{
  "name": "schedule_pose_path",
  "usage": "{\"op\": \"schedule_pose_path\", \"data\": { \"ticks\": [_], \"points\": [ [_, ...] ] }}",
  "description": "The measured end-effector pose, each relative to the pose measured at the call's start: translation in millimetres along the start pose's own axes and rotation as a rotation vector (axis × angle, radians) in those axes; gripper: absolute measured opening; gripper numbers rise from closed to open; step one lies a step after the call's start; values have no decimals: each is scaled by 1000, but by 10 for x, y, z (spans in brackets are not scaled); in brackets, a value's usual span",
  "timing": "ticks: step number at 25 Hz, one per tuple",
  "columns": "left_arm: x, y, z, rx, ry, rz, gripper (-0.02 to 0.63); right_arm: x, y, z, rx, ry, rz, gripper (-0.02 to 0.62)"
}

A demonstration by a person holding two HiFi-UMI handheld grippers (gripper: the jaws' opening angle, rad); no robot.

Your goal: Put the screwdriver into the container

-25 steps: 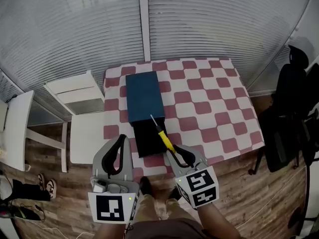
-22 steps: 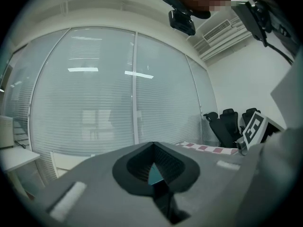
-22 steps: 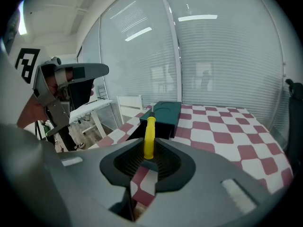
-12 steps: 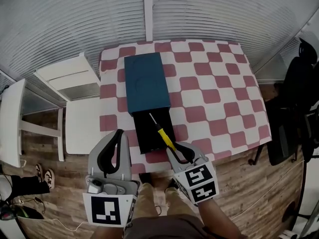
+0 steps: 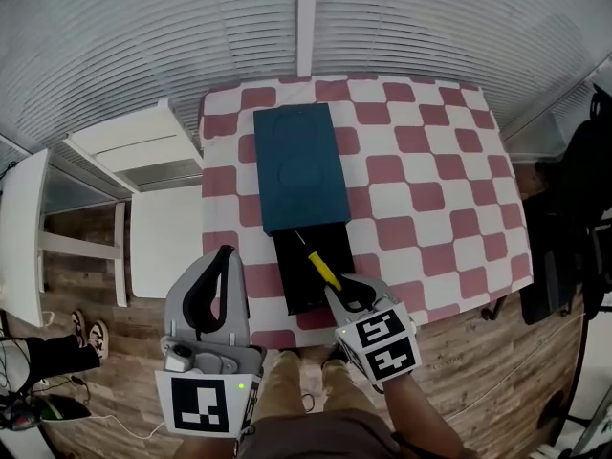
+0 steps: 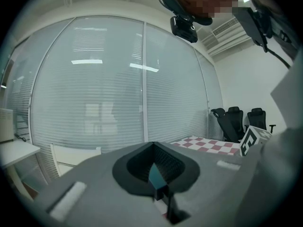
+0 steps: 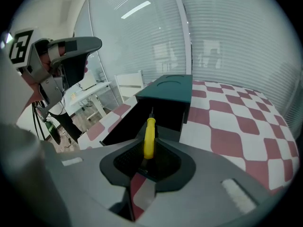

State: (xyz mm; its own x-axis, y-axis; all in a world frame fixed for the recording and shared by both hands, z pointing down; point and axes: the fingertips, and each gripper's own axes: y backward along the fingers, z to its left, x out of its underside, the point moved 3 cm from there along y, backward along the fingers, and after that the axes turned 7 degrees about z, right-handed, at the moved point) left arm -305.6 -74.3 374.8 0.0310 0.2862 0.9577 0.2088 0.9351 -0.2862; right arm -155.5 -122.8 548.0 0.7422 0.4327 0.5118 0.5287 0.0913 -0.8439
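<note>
The container is a black open box [image 5: 308,273] with a teal lid [image 5: 298,165] slid back over its far part, near the checkered table's front left. My right gripper [image 5: 347,293] is shut on the yellow-handled screwdriver [image 5: 322,270]. Its metal tip points towards the lid, above the black opening. In the right gripper view the screwdriver [image 7: 149,136] sticks out past the right gripper [image 7: 149,149] towards the black box [image 7: 142,119] and teal lid [image 7: 168,86]. My left gripper [image 5: 215,290] hangs shut and empty off the table's front left corner; the left gripper [image 6: 153,145] faces the blinds.
A red-and-white checkered cloth covers the table [image 5: 430,189]. A white chair [image 5: 143,161] and a white desk [image 5: 24,228] stand to the left, black office chairs [image 5: 579,228] to the right. Window blinds run behind the table. Wooden floor lies below the grippers.
The head view has shifted, so the table sits a little lower and further right. The screwdriver stays in the right gripper over the black box. The left gripper stays shut beside it.
</note>
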Motion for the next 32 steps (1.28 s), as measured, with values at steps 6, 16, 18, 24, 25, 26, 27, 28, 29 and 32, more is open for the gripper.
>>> {"op": "schedule_pose_path", "data": {
  "ticks": [6,16,18,24,25,26,27,28,29,32],
  "points": [
    [3,-70,119,-2,3,3,0,-36,-56,29,15,33,48,91],
    [-53,-68,53,20,0,-13,0,-71,-20,54,-22,-1,-3,140],
    [-92,-29,15,22,-4,-19,0,-125,65,56,-26,-15,-50,140],
    [-331,165,-231,41,-25,-73,0,-413,638,17,-16,-32,-268,119],
    [-382,200,-286,47,-27,-84,0,-477,775,17,-21,-35,-322,112],
    [-431,236,-346,52,-27,-94,0,-545,927,22,-30,-36,-383,97],
    [-482,269,-409,59,-27,-104,0,-618,1089,29,-38,-38,-448,72],
    [-540,295,-473,67,-30,-117,0,-697,1257,29,-41,-36,-514,49],
    [-611,310,-535,76,-36,-136,0,-784,1426,18,-32,-27,-577,33],
    [-845,346,-703,97,-69,-198,0,-1010,1915,-50,75,48,-713,26]
  ]
}}
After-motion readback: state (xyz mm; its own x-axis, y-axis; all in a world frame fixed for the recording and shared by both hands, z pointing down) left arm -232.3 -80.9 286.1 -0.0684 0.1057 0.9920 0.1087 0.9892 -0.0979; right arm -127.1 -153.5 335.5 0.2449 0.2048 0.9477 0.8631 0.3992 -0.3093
